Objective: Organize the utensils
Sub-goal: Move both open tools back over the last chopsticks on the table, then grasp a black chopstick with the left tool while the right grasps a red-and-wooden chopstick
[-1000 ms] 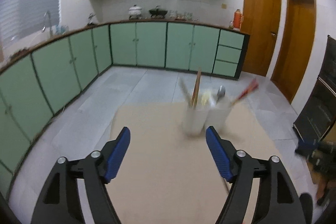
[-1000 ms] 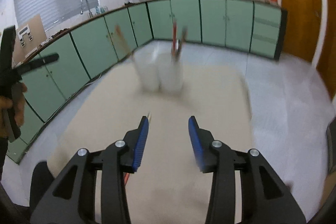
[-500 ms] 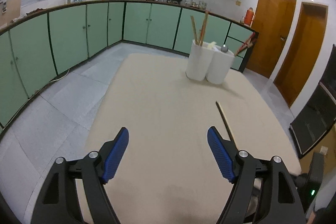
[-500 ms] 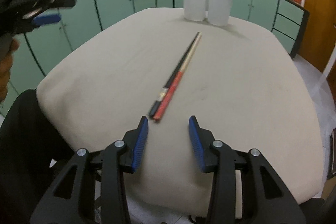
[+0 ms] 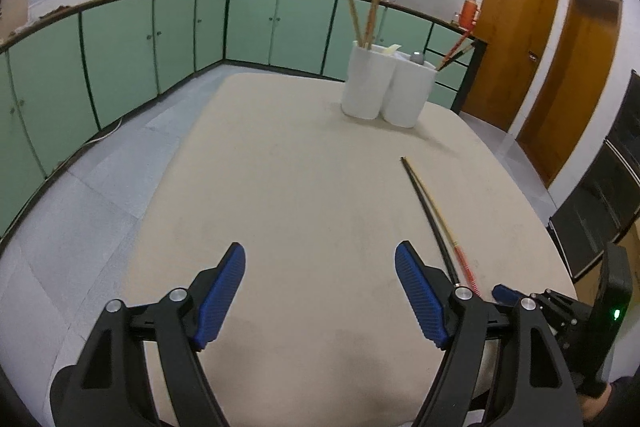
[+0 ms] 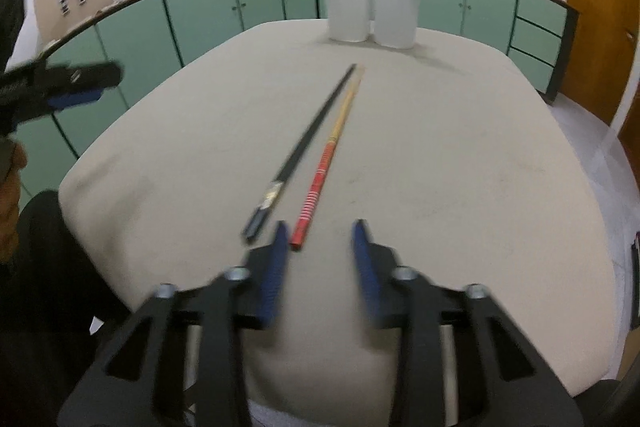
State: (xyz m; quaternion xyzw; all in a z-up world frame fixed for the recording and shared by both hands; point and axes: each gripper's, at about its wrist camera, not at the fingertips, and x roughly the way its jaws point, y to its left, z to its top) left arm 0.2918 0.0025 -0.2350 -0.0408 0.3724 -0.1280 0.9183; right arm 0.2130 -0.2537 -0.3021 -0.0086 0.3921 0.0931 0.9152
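Two chopsticks lie side by side on the beige table [image 6: 460, 155]: a black chopstick [image 6: 308, 139] and a red-and-yellow chopstick [image 6: 332, 147]. They also show in the left wrist view, black [image 5: 428, 215] and red-and-yellow [image 5: 460, 255]. A white two-cup utensil holder [image 6: 372, 7] with several chopsticks stands at the far end, also in the left wrist view [image 5: 388, 87]. My right gripper [image 6: 320, 227] is open, just behind the chopsticks' near ends. My left gripper [image 5: 320, 251] is open and empty over the table's near left part.
Green cabinets [image 5: 120, 47] run along the left and back walls. Brown doors [image 5: 516, 39] stand at the right. The table's edges drop to a grey tiled floor [image 5: 80, 219]. The right gripper's body [image 5: 560, 307] shows beside my left gripper.
Both grippers have come down and in toward the table. The right gripper has moved close to the near ends of the chopsticks. The utensil holder looks nearer.
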